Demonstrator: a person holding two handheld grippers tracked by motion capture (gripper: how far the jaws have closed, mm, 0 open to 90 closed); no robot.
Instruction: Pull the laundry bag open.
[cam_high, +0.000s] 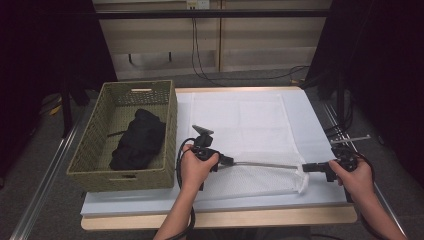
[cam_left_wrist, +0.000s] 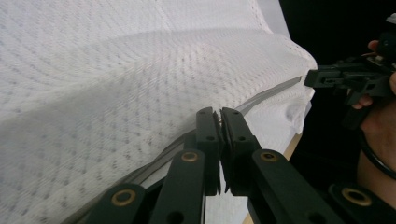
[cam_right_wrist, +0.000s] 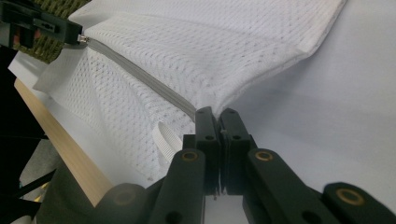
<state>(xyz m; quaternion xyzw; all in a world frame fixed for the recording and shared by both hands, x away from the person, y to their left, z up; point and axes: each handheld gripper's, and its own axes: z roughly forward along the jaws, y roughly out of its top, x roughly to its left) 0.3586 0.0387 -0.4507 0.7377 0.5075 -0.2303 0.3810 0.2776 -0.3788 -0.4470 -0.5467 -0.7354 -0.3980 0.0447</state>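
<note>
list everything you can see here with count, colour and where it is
mesh bag: 1, white, flat on the table mat, near edge lifted
zipper: 1, grey, along the bag's near edge, stretched between the two grippers
basket: 1, olive woven, left on the table
cloth bundle: 1, black, inside the basket
table mat: 1, pale blue-white, covers the tabletop
table: 1, light wood edge
left gripper: 1, black, jaws shut on the zipper's left end
right gripper: 1, black, jaws shut on the bag's right corner
hands: 2, bottom of the high view
</note>
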